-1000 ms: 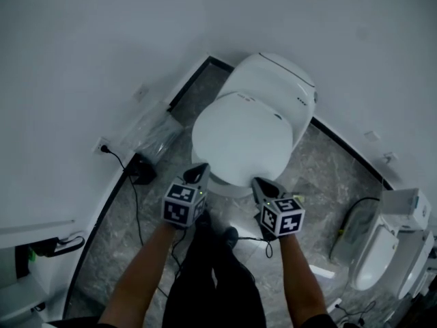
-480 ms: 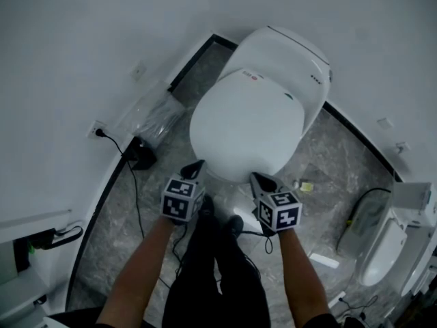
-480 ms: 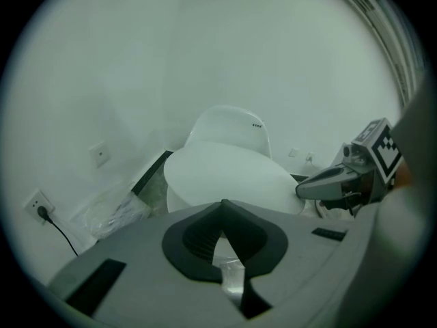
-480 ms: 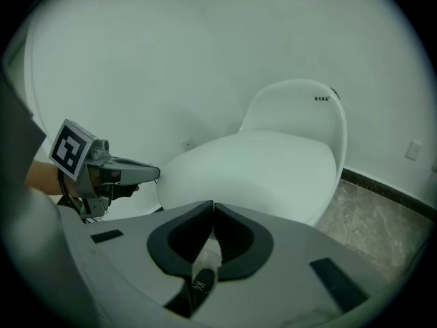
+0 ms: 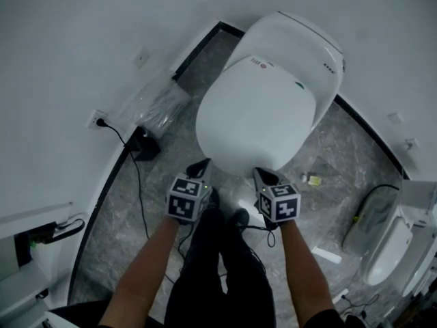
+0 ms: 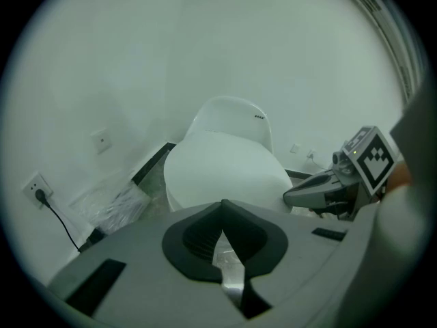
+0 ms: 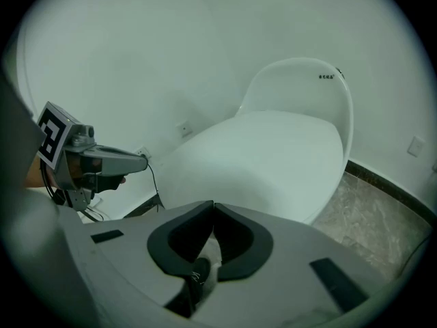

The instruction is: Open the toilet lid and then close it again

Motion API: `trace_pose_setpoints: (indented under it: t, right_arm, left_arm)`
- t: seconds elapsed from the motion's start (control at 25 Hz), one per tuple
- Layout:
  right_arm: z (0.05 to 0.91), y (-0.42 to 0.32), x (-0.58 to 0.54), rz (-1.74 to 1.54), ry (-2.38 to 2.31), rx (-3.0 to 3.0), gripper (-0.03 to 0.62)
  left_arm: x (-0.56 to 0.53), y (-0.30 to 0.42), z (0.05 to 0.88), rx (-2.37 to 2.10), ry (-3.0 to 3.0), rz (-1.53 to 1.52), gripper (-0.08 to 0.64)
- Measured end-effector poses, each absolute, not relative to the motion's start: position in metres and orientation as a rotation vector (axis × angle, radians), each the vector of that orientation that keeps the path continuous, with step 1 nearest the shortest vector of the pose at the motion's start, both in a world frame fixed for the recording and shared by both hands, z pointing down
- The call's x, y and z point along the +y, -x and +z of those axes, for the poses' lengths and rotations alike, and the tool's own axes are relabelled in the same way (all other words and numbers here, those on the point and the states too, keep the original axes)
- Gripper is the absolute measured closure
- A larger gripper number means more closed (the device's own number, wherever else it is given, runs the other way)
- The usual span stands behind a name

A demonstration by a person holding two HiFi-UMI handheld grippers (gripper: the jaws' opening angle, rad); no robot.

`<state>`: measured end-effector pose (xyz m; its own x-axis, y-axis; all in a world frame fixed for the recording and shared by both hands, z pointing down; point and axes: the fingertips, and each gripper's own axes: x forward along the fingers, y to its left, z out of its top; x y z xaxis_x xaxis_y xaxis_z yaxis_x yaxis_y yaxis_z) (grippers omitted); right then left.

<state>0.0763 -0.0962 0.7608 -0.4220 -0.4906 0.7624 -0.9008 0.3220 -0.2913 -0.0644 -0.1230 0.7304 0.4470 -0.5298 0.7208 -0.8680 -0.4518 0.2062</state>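
A white toilet stands against the curved wall with its lid (image 5: 256, 118) down flat. In the head view both grippers hover just before the lid's front edge, apart from it. My left gripper (image 5: 202, 165) is at the left of that edge and my right gripper (image 5: 263, 175) at the right. Each has its jaws shut with nothing between them. The left gripper view looks over its own shut tips (image 6: 222, 205) at the lid (image 6: 222, 169), with the right gripper (image 6: 295, 196) beside it. The right gripper view shows its shut tips (image 7: 213, 206) below the lid (image 7: 273, 156).
A black power adapter (image 5: 142, 145) with a cable runs to a wall socket (image 5: 95, 119) at the left, beside a plastic-wrapped bundle (image 5: 153, 108). A second toilet (image 5: 382, 251) stands at the right. A small scrap (image 5: 315, 180) lies on the marble floor. My legs are below the grippers.
Both grippers have sunk and come nearer the lid's front edge. The lid stays down and both jaws look shut throughout.
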Motion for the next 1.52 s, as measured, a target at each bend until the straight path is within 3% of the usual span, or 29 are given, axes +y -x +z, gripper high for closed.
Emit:
trace_pose_setpoints:
  t: [1.04, 1.28, 1.52]
  right_arm:
    - [0.822, -0.078, -0.096, 0.986, -1.201, -1.884, 0.578]
    - [0.790, -0.072, -0.094, 1.056, -1.216, -1.990, 0.580]
    - [0.697, -0.054, -0.095, 1.015, -1.244, -2.206, 0.581]
  left_arm:
    - [-0.083, 0.070, 0.732, -1.165, -2.083, 0.720, 0.551]
    - [-0.083, 0.068, 0.716, -1.192, -2.097, 0.727, 0.551]
    - [-0.084, 0.059, 0.657, -1.226, -2.166, 0.668, 0.551]
